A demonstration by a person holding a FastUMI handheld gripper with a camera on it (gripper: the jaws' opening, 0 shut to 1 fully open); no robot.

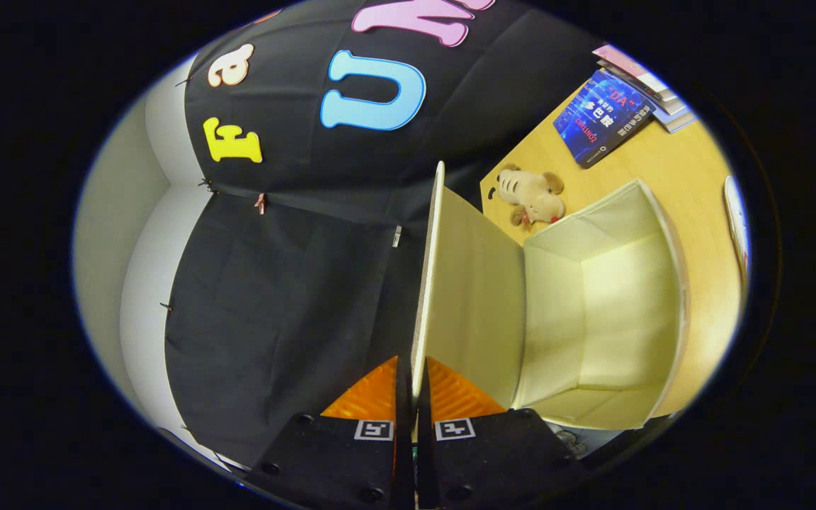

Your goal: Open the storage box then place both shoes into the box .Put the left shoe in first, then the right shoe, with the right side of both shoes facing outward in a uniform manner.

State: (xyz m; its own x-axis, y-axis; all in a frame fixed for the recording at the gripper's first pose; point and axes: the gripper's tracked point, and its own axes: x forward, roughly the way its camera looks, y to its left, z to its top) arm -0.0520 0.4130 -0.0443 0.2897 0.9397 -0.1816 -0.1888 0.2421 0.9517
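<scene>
My gripper (412,386) is shut on the edge of the storage box's lid (475,283), a thin cream panel that runs straight ahead from between my fingers. The lid stands swung away from the cream fabric storage box (666,234), whose hollow inside lies open just beside the fingers and holds nothing that I can see. The view is rolled sideways, so the wooden table (691,163) under the box appears beyond and beside it.
A small plush dog (532,196) lies on the table just beyond the box. A stack of books (610,110) with a blue cover on top sits farther off. A white object's edge (736,212) shows past the box's far rim.
</scene>
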